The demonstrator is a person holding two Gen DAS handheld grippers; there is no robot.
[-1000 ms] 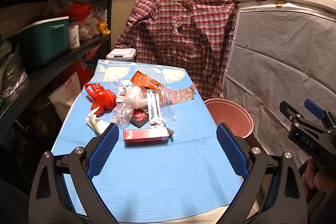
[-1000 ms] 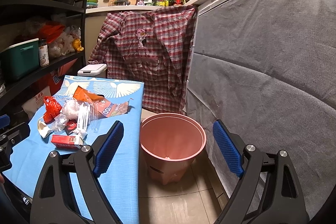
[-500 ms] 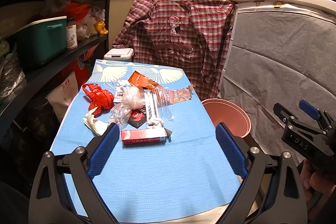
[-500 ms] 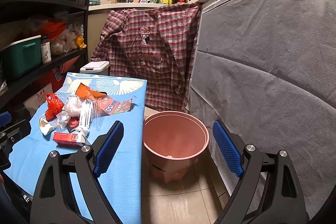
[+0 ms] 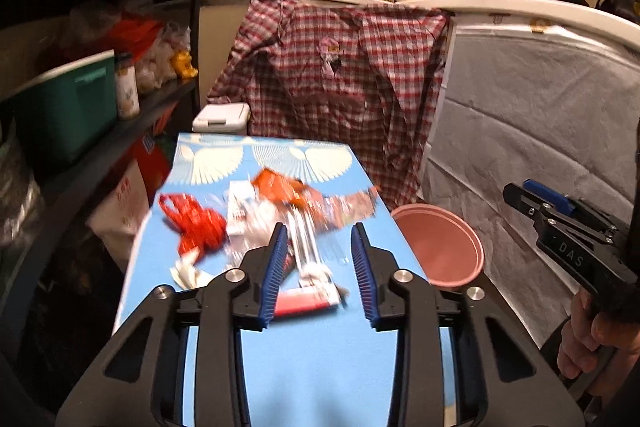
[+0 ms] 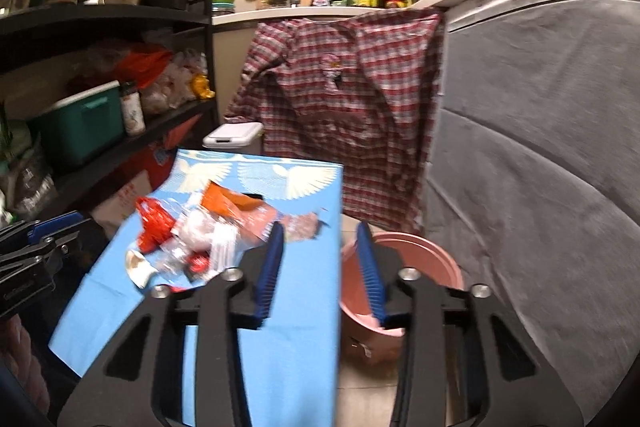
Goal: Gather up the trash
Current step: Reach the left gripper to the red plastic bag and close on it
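A heap of trash lies on the blue table (image 5: 320, 367): a red plastic bag (image 5: 198, 227), an orange wrapper (image 5: 280, 187), clear wrappers (image 5: 308, 247), a white scrap (image 5: 186, 273) and a red box (image 5: 304, 301). My left gripper (image 5: 319, 247) hovers over the heap's near side, half open and empty, with the red box just below its pads. My right gripper (image 6: 320, 247) is half open and empty, over the table's right edge beside the pink bin (image 6: 420, 259). The heap also shows in the right wrist view (image 6: 200, 239), and the bin in the left wrist view (image 5: 440, 247).
A plaid shirt (image 5: 340, 75) hangs beyond the table. Black shelves (image 5: 100, 127) with a green box (image 5: 68, 111) run along the left. A grey padded wall (image 6: 540, 147) is on the right. A white lidded bin (image 5: 222, 117) stands behind the table.
Both grippers have narrowed from wide open to half open. The left one has moved forward over the heap. The right one has swung left toward the table edge.
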